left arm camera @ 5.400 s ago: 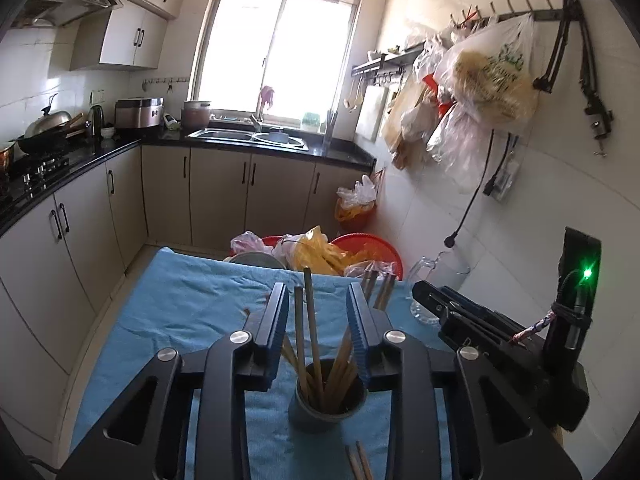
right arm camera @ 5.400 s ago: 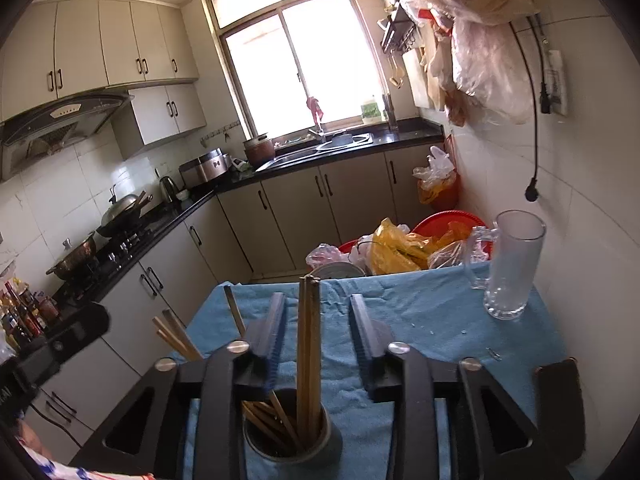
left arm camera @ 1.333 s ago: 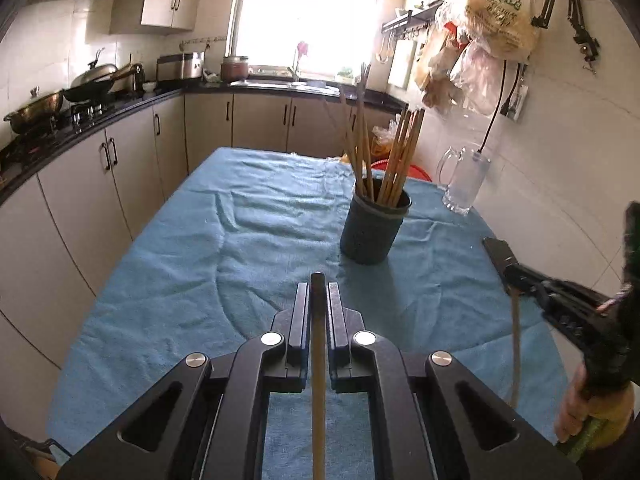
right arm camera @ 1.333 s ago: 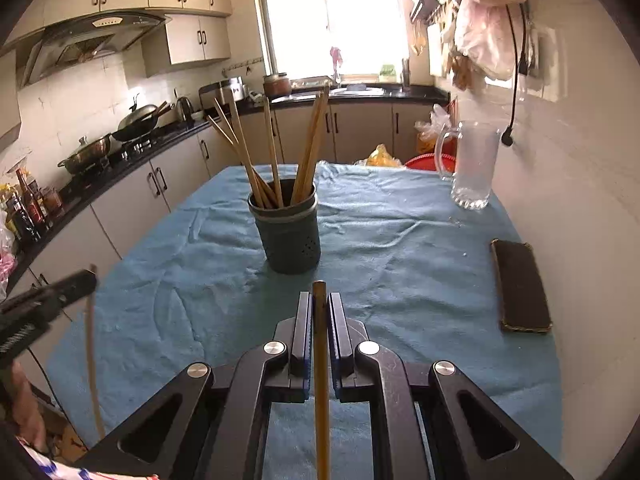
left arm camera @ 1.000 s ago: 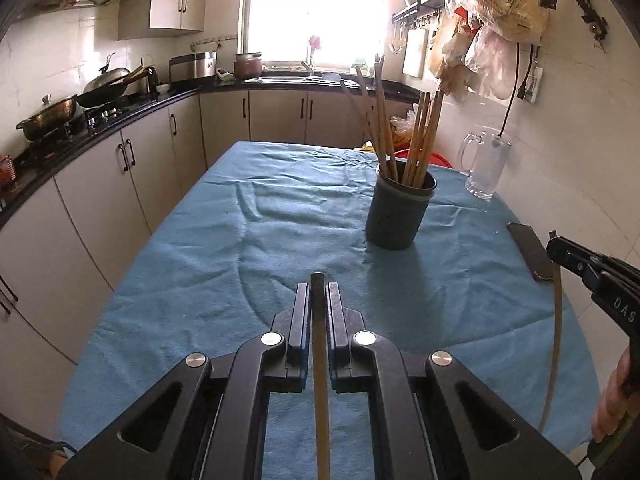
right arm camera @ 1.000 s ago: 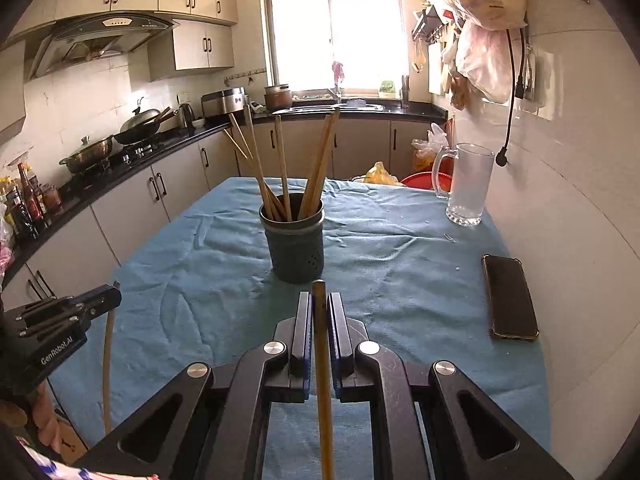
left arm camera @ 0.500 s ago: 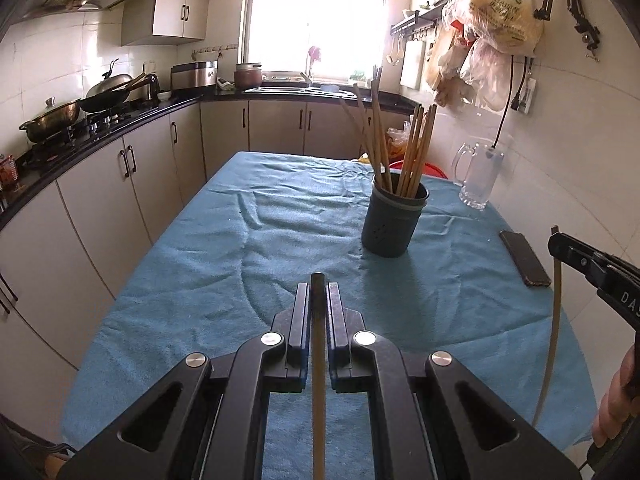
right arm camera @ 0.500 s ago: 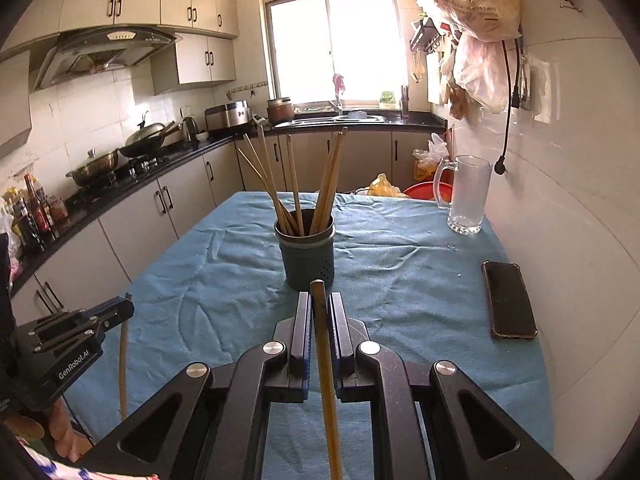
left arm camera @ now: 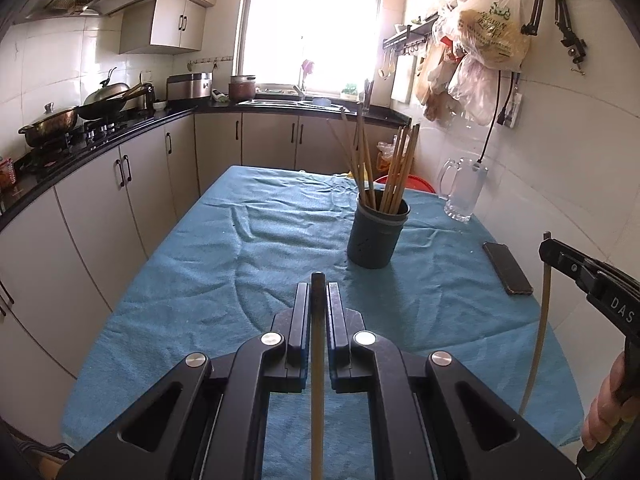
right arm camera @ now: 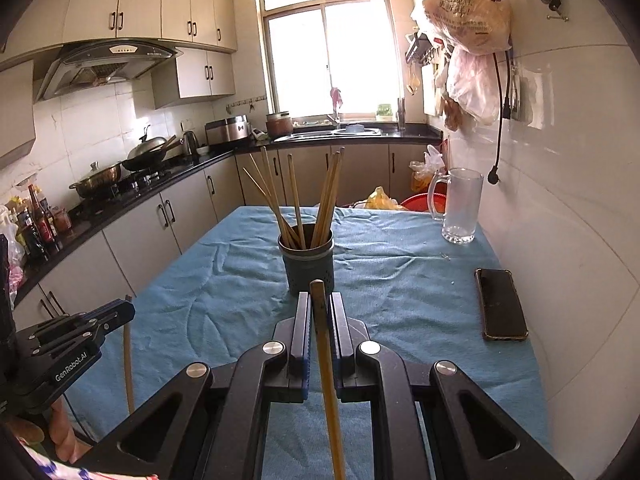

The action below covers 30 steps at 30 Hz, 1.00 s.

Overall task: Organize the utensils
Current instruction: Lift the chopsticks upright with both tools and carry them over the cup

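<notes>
Both hands raised above the near edge of the table [left arm camera: 192, 280], each hand-held gripper pitched moderately downward and aimed toward the far end of the room.

Left hand-held gripper [left arm camera: 318, 300]: jaws nearly together, clamped on a single chopstick [left arm camera: 317, 380]. The stick's long axis runs along my line of sight; its dark top end pokes just past the fingertips, the pale shaft trails back and down under the body toward me. In the right wrist view this gripper [right arm camera: 120, 312] sits to the lower left, its stick hanging almost vertical below the jaws, my fingers [right arm camera: 64, 436] wrapped on the handle.

Right hand-held gripper [right arm camera: 319, 300]: same narrow closure, clamped on a second chopstick [right arm camera: 328, 380]. Tip up just past the fingertips, shaft slanting slightly right as it runs back toward me. From the left wrist view this gripper [left arm camera: 548, 246] is at the far right, its stick hanging down with a slight bow.

Holder cup [right arm camera: 306, 256]: upright on the blue cloth, ahead of both grippers, well apart from either tip. Several chopsticks stand in it, fanned outward, tips up.

Ahead right: a phone [right arm camera: 500, 304] lying flat, a glass mug [right arm camera: 460, 208] beyond it.
</notes>
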Each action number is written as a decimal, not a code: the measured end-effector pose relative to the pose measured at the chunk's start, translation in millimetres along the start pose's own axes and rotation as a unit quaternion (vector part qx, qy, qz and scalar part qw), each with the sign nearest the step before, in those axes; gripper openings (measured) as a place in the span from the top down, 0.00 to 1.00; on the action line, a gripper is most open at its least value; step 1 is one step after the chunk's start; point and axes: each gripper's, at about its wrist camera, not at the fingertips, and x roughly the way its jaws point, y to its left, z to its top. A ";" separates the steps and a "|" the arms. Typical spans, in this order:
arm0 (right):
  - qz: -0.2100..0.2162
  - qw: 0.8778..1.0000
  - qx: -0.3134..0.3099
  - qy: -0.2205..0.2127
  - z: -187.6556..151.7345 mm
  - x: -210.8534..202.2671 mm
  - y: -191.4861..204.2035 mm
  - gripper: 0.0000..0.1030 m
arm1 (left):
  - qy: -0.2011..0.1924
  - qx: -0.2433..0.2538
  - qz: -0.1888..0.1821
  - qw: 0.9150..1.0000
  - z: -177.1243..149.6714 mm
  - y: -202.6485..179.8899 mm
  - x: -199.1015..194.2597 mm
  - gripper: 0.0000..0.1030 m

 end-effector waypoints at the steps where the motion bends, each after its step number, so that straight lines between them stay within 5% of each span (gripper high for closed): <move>1: 0.000 1.000 0.000 -0.001 0.0 -1.5 0.0 0.92 | -0.002 0.000 -0.003 1.000 0.4 -0.7 -2.0 0.94; 30: 0.013 1.000 0.009 -0.024 0.3 -23.0 -0.3 0.92 | -0.028 0.003 -0.016 0.999 2.0 -8.0 -26.3 0.94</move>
